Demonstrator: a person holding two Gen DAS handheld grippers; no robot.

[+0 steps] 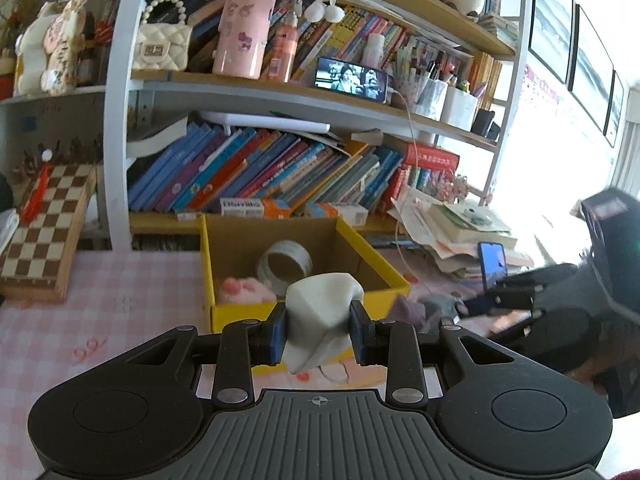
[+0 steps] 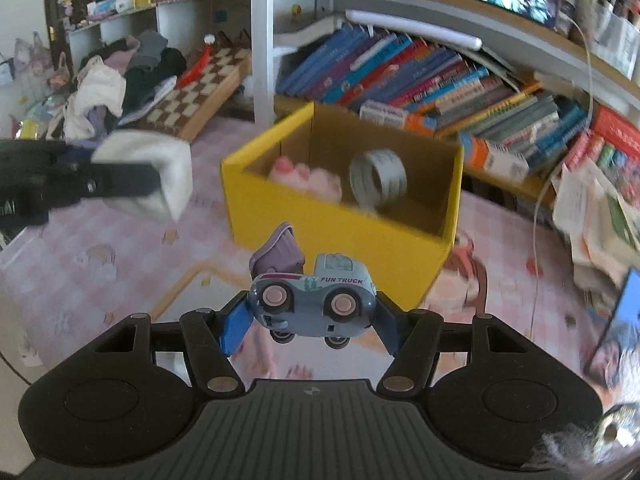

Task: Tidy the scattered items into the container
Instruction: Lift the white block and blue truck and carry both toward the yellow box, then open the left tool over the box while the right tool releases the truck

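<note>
Left hand-held gripper (image 1: pixel 318 334) is pinching a white faceted block (image 1: pixel 322 312), right hand-held gripper (image 2: pixel 310 322) pinching the toy truck (image 2: pixel 314 298), both aiming at the yellow box (image 2: pixel 340 220) at frame centre for dropping in.

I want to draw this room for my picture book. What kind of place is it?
Probably a child's bedroom or study corner at home. A white-framed shelf crammed with colourful books stands behind a desk with a pink checked tablecloth, and a wooden chessboard and white plush toys sit nearby.
</note>
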